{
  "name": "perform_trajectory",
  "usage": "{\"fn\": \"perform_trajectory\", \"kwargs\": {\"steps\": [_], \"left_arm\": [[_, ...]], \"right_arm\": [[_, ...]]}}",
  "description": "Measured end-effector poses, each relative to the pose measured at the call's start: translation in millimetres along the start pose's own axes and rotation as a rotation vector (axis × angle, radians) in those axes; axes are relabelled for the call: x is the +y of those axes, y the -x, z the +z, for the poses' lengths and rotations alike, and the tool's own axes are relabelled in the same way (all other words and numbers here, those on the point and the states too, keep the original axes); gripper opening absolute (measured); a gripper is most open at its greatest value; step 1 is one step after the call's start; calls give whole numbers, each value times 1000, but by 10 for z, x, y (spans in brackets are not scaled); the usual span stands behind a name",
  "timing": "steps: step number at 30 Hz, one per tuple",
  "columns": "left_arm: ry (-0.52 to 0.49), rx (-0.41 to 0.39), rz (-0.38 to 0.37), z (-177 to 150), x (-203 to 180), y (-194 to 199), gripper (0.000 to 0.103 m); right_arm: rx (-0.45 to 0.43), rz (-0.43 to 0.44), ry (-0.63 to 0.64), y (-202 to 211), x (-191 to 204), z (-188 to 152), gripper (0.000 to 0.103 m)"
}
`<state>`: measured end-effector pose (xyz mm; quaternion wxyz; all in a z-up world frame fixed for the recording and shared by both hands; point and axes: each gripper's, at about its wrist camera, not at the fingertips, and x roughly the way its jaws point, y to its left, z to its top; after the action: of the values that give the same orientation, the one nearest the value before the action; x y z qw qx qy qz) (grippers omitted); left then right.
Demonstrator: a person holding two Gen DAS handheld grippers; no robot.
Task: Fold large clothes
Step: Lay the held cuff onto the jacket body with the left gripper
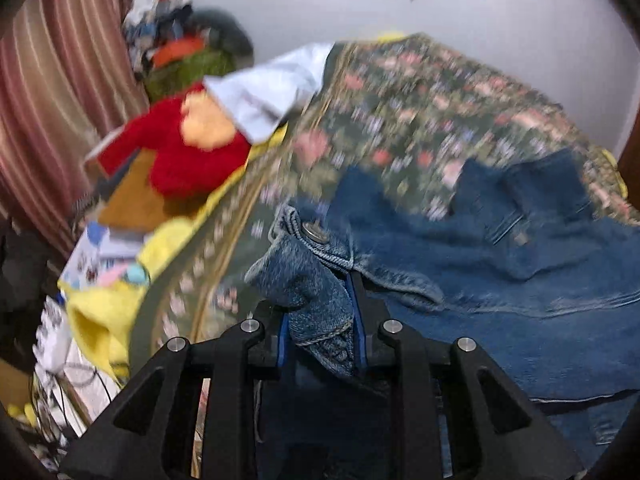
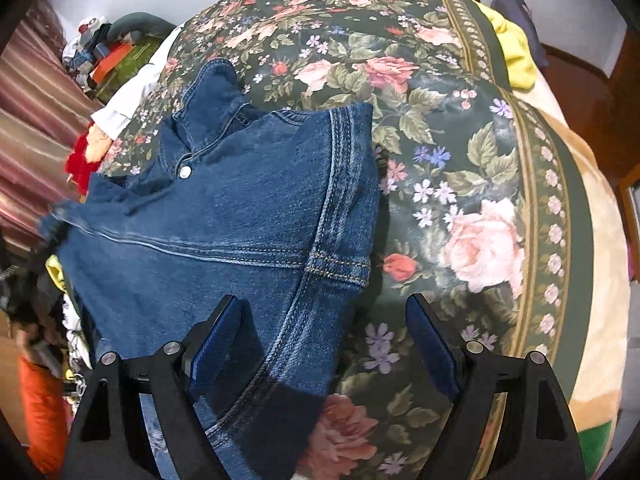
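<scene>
A blue denim jacket (image 2: 224, 216) lies spread on the floral bedspread (image 2: 460, 152), where the left gripper (image 1: 320, 320) pinches a bunched cuff with a metal button (image 1: 313, 231) between its blue pads, while the right gripper (image 2: 324, 340) hovers spread wide over the jacket's near edge.

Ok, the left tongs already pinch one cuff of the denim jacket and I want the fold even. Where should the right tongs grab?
Probably the denim jacket at its free folded corner, where the stitched seams meet. That edge lies flat on the floral blanket beside the open right tongs, so come in from the right, sliding one finger under.
</scene>
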<state>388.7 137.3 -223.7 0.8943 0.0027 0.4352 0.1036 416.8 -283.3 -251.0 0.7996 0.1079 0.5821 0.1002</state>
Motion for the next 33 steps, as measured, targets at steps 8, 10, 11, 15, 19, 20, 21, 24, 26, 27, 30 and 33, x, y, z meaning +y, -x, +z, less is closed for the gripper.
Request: {"fn": "perform_trajectory", "kwargs": {"steps": [8, 10, 11, 15, 19, 20, 21, 24, 26, 27, 30, 33], "left_arm": [[-17, 146, -99, -120, 159, -31, 49], [-21, 125, -109, -94, 260, 128, 52], [-23, 108, -109, -65, 308, 200, 54], [6, 26, -119, 162, 571, 368, 76], [38, 109, -231, 376, 732, -5, 79], [50, 137, -261, 406, 747, -123, 79], [68, 169, -293, 424, 751, -272, 79], [112, 232, -382, 430, 707, -654, 79], [133, 235, -399, 449, 665, -806, 81], [140, 230, -395, 463, 640, -845, 81], [128, 203, -379, 550, 540, -883, 76], [57, 203, -372, 621, 388, -899, 17]], "right_arm": [[6, 15, -25, -16, 23, 2, 83], [6, 23, -37, -19, 0, 15, 83], [3, 27, -45, -18, -12, 26, 83], [-20, 37, -68, -3, -46, 88, 83], [-40, 42, -100, -19, -82, 188, 83], [-43, 47, -108, -29, -92, 207, 83], [-45, 54, -116, -40, -102, 230, 83], [-48, 73, -135, -97, -116, 308, 83], [-46, 68, -135, -154, -108, 374, 82], [-47, 67, -137, -180, -103, 405, 78], [-48, 112, -140, -261, -86, 477, 52], [-59, 121, -147, -315, -66, 505, 36]]}}
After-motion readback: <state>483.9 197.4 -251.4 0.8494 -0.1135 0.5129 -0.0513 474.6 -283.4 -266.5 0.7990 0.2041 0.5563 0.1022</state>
